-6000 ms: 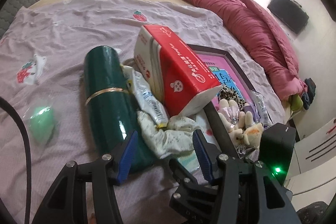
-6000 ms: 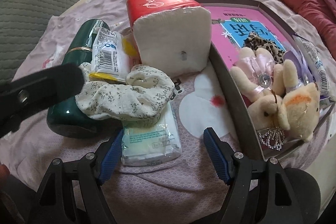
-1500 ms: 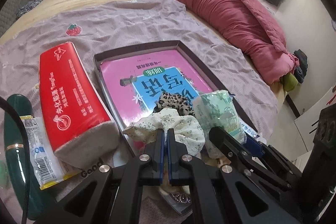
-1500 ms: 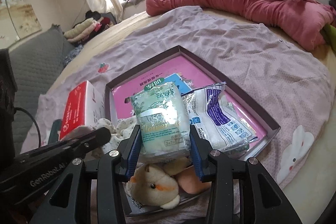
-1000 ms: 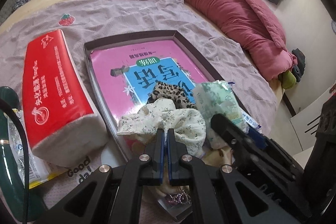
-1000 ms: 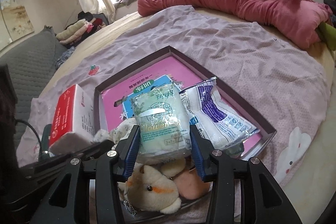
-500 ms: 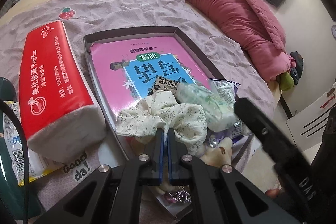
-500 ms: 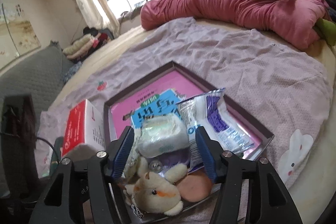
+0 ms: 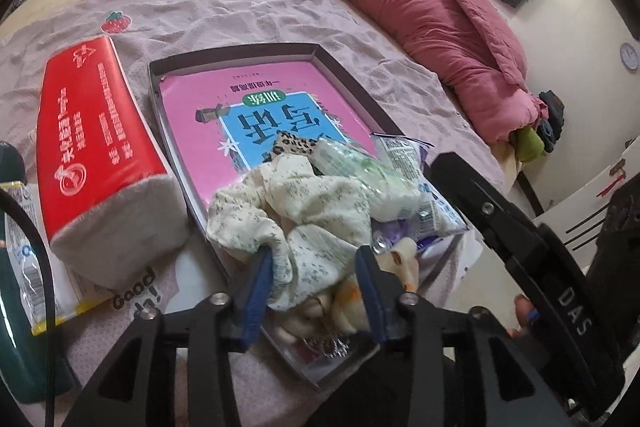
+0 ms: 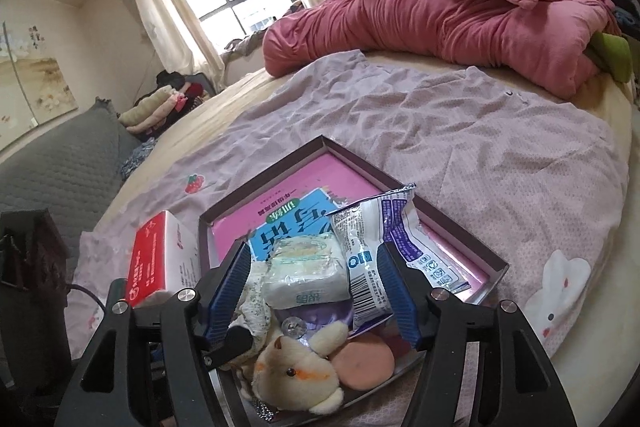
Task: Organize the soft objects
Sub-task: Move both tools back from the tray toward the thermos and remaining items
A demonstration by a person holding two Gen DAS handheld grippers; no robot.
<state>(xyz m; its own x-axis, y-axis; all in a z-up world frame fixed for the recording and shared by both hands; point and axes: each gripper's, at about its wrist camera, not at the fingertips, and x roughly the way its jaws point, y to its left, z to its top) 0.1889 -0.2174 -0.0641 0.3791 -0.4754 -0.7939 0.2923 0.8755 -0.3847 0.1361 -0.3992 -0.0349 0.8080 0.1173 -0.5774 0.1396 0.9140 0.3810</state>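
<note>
A dark shallow tray [image 9: 344, 75] with a pink book lies on the bed. A cream floral scrunchie [image 9: 296, 211] lies in its near end, between the blue pads of my open left gripper [image 9: 314, 289]. A pale green tissue pack [image 9: 360, 175] rests beside it; in the right wrist view the pack [image 10: 306, 277] sits in the tray between the pads of my open right gripper [image 10: 316, 297]. A plush toy [image 10: 298, 375] and a purple-white snack bag [image 10: 384, 243] also lie in the tray [image 10: 452, 223].
A red tissue box [image 9: 100, 155] lies left of the tray, with a plastic packet [image 9: 28, 267] and a green bottle [image 9: 12, 307] further left. A rolled pink quilt [image 9: 420, 11] runs along the bed's far side. The bed's edge is at the right.
My left gripper has opened and let go of the scrunchie, which now lies in the tray. My right gripper has opened wider and drawn back from the tissue pack.
</note>
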